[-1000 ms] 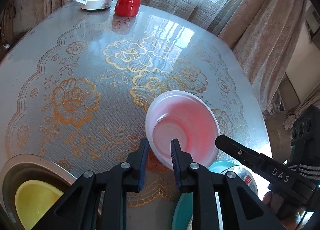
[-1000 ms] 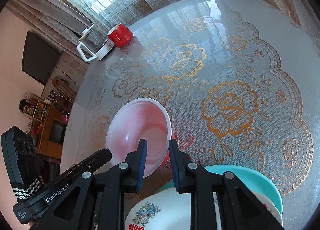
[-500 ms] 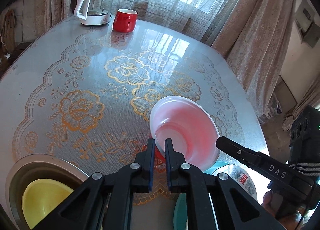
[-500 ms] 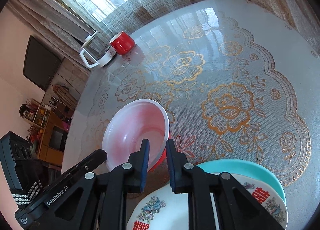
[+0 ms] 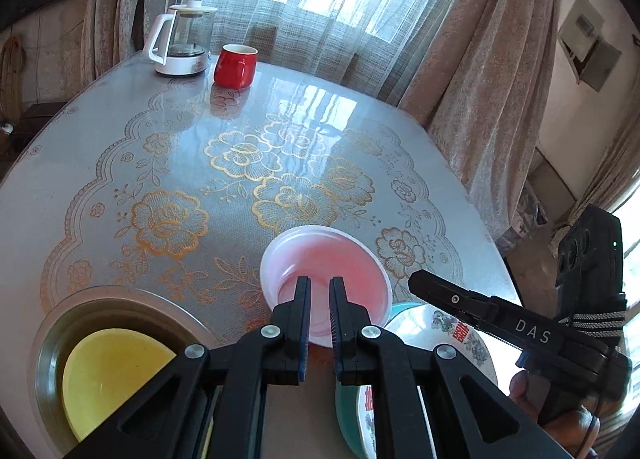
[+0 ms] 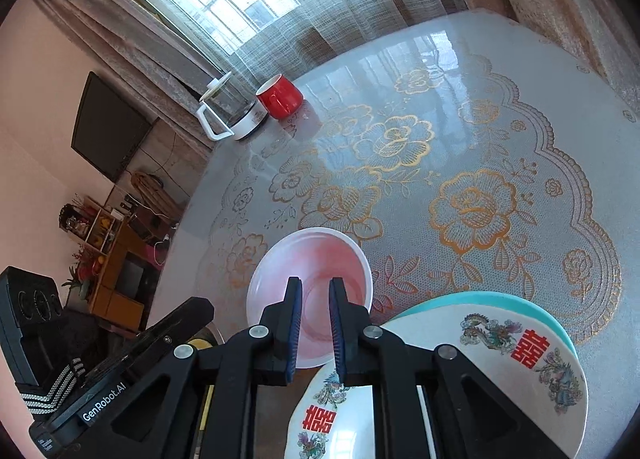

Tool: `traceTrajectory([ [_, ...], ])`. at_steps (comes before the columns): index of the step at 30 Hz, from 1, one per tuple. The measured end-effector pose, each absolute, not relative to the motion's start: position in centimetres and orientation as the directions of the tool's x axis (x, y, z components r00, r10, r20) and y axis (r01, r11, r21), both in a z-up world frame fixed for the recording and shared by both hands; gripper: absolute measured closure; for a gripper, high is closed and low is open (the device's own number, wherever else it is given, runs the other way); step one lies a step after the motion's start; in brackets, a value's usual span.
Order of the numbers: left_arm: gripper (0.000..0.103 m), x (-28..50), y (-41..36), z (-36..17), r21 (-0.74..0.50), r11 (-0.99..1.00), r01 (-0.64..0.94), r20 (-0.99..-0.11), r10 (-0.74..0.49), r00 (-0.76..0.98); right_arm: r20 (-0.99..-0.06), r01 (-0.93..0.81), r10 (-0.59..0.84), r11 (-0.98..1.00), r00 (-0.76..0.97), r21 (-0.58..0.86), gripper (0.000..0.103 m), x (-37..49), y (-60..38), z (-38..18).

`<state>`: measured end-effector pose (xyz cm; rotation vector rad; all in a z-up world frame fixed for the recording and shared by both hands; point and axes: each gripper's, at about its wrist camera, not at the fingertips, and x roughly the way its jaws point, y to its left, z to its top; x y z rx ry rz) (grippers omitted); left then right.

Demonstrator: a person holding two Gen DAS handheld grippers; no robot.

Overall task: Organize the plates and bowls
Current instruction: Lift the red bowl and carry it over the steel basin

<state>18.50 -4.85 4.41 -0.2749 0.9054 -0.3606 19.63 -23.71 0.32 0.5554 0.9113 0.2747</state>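
- Left gripper [image 5: 319, 284] and right gripper [image 6: 314, 284]: jaws together, nothing between them.
- Pink bowl [image 5: 332, 265] sat on table [image 5: 168, 163], just beside the patterned plate [image 6: 504, 343] stacked on a teal plate [image 6: 500, 297].
- Yellow bowl [image 5: 108, 375] lay inside metal basin [image 5: 52, 323].

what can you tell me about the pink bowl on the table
The pink bowl is round, with a white rim and a pale pink inside that looks like glossy plastic. It stands upright and empty on the floral tablecloth. It sits apart from the decorated plate, which rests on a teal plate. Both grippers' fingers are in front of it; no contact with it is visible.
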Motion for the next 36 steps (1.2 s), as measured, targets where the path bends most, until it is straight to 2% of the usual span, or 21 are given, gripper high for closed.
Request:
traceTrajectory([
  [5, 0.094, 19.3, -3.1, 3.7, -0.398, 0.907, 0.135, -0.725, -0.402, 0.559, -0.672, 0.03, 0.456, 0.815, 0.583, 0.579, 0.087, 20.2, -24.2, -0.5],
  [7, 0.089, 20.0, -2.6, 3.6, -0.415, 0.901, 0.125, -0.725, -0.411, 0.553, -0.671, 0.035, 0.451, 0.815, 0.588, 0.578, 0.086, 20.4, -24.2, -0.6],
  [10, 0.088, 20.9, -2.7, 3.1, -0.389, 0.912, 0.128, -0.746, -0.394, 0.537, -0.688, 0.041, 0.45, 0.82, 0.569, 0.571, 0.082, 21.1, -23.9, -1.2],
  [17, 0.088, 23.3, -4.5, 0.1, -0.347, 0.928, 0.137, -0.807, -0.369, 0.462, -0.723, 0.061, 0.416, 0.844, 0.551, 0.533, 0.081, 22.1, -23.4, -2.6],
  [22, 0.089, 23.4, -5.3, -0.9, -0.322, 0.934, 0.156, -0.817, -0.357, 0.452, -0.731, 0.064, 0.401, 0.854, 0.552, 0.517, 0.089, 22.3, -23.5, -3.0],
  [36, 0.089, 18.0, -2.3, 5.0, -0.375, 0.906, 0.196, -0.707, -0.416, 0.572, -0.581, -0.038, 0.482, 0.79, 0.656, 0.612, 0.09, 17.1, -23.6, 2.2],
])
